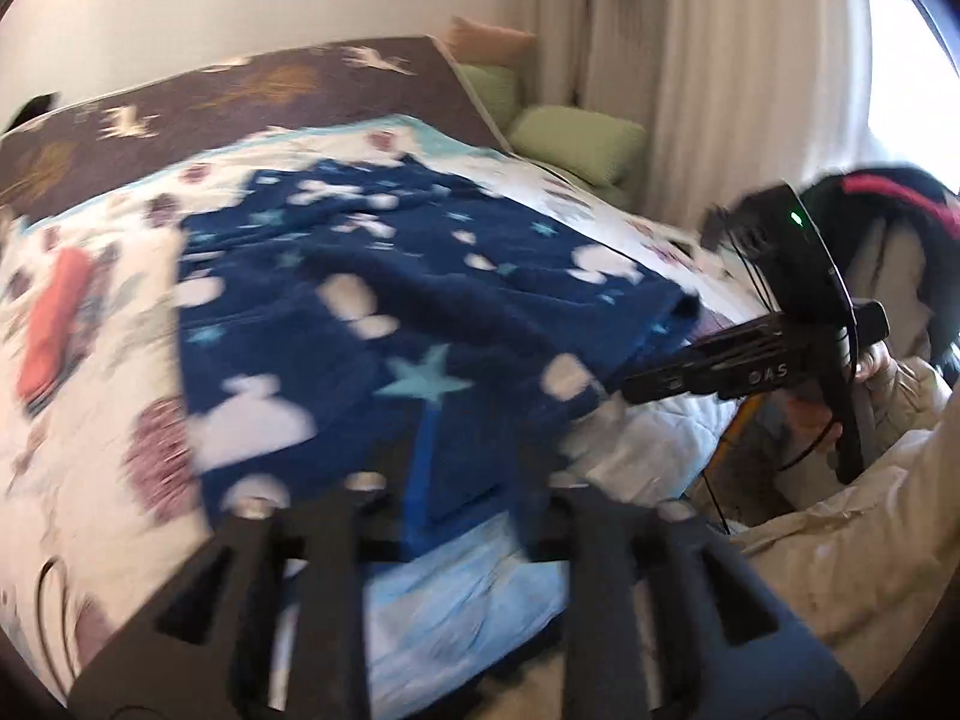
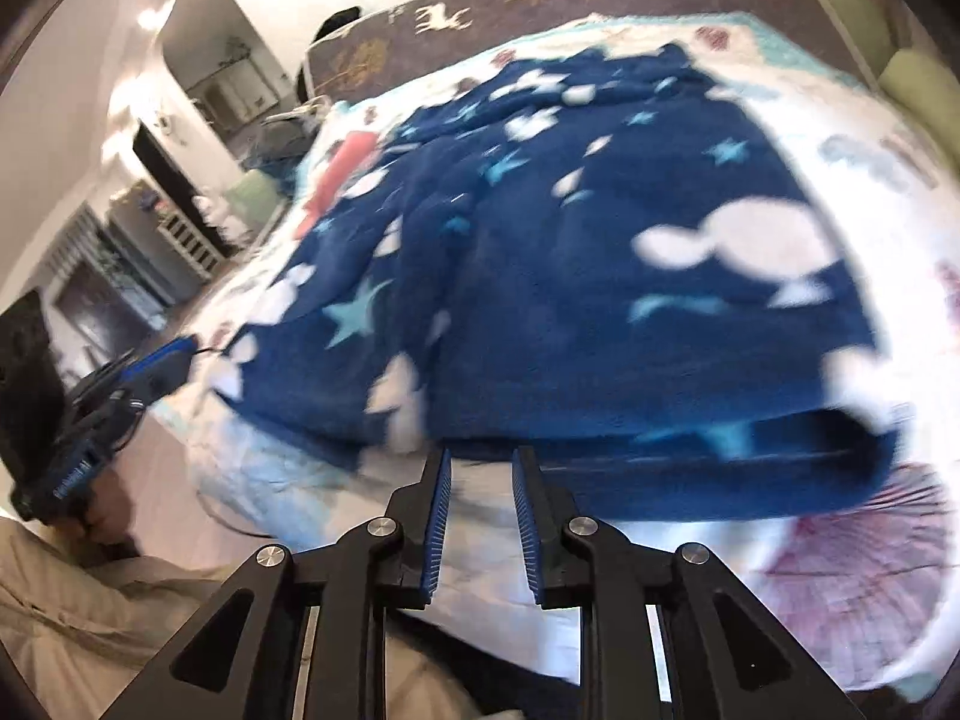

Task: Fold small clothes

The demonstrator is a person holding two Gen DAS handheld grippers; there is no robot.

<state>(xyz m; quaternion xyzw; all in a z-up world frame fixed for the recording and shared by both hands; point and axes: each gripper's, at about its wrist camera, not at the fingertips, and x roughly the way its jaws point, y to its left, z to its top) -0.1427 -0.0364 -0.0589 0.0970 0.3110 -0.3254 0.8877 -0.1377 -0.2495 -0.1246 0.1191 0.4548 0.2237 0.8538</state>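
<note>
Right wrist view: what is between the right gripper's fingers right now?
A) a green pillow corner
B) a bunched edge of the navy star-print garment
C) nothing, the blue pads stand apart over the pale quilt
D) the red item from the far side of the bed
C: the right gripper shows a clear gap between its fingers, with only the pale quilt behind it; the navy star-print garment lies just beyond the tips.

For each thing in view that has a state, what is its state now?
blue garment: lying on the bed, rumpled, near edge doubled over.
right gripper: open, empty, just short of the garment's near edge.
left gripper: blurred, tips at the garment's edge; grip unclear.
quilt: spread over the bed.
</note>
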